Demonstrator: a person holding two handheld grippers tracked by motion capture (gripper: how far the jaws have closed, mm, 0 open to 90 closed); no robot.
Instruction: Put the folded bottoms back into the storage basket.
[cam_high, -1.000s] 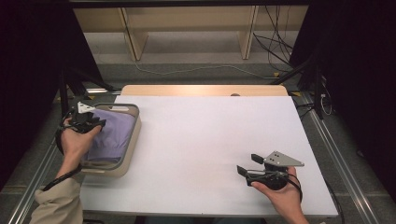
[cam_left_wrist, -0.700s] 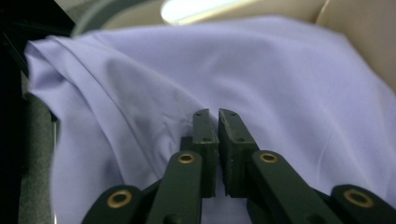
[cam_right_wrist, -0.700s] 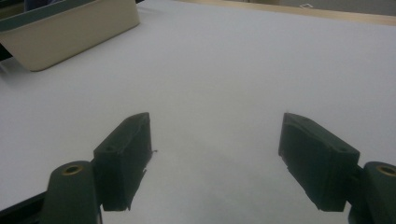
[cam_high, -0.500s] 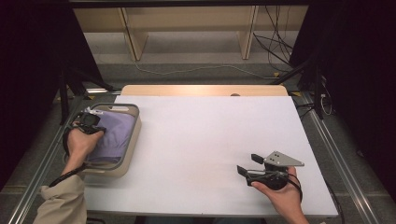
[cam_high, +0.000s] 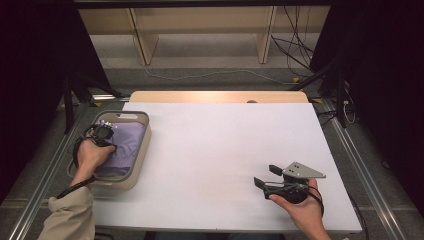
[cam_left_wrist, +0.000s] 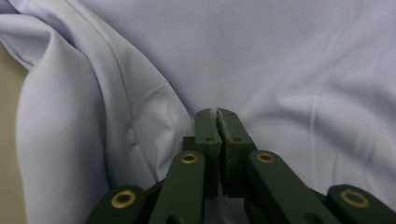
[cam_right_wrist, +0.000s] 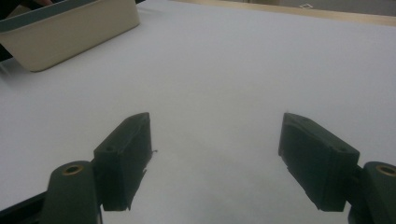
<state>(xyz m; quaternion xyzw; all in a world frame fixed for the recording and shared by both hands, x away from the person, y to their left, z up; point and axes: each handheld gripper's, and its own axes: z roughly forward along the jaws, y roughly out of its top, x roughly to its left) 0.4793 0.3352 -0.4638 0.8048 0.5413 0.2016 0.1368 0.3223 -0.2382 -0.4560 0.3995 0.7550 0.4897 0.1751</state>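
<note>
High view: table (cam_high: 225, 150) evenly lit from above, bright, no glare; surroundings left & right near black. Soft shadow under right gripper (cam_high: 264, 176). Left gripper view: flat light, cloth (cam_left_wrist: 280, 60) fairly sharp, jaws slightly soft. Right gripper view: dim, greyish, jaws blurred.

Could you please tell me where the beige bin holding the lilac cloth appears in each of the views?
High view: bin at the table's left edge, left gripper inside.
Left gripper view: a beige strip at the left edge, probably its wall.
Right gripper view: top left corner.
Shared landmark: the white table.
</note>
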